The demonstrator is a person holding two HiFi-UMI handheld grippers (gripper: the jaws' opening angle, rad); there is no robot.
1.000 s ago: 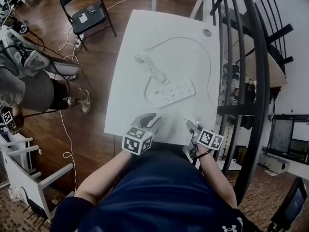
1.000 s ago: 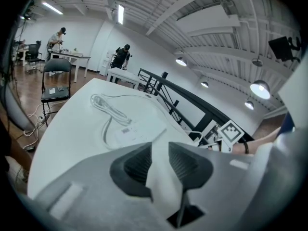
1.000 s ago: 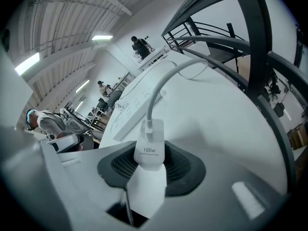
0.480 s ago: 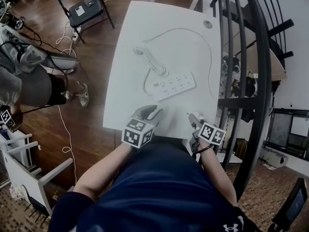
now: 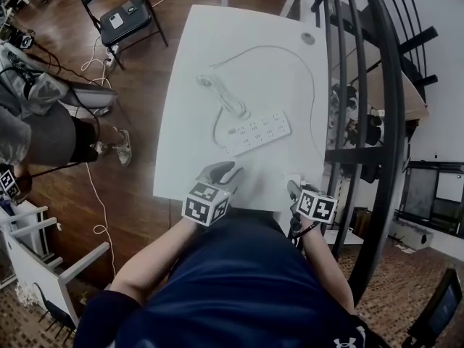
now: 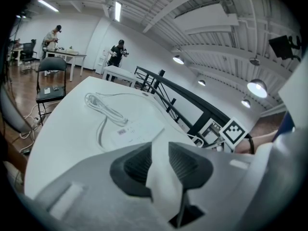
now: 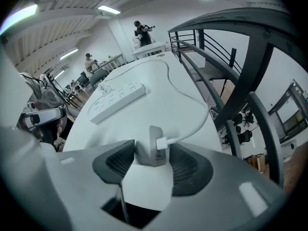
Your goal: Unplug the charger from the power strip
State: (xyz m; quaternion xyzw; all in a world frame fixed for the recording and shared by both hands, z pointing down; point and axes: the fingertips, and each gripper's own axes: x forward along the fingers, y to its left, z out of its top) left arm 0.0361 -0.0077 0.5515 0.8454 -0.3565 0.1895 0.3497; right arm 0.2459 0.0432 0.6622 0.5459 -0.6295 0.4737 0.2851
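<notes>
Your right hand-held gripper (image 7: 153,146) is opening around the charger (image 7: 151,157), which is sitting on the surface (image 7: 159,95) well apart from the strip (image 7: 117,100). Unplugging's looking done. The left hand-held gripper (image 6: 158,150) is idling, jaws apart, empty.

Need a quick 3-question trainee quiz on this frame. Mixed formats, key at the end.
1. True or false: the charger is plugged into the power strip.
2. What stands between the fingers of the right gripper? A) a spare cable coil B) the charger C) nothing
3. Fill in: between the fingers of the left gripper there is ____.

Key:
1. False. It stands on the table, apart from the power strip.
2. B. The fingers are opening, with the charger between them.
3. Nothing.
</notes>
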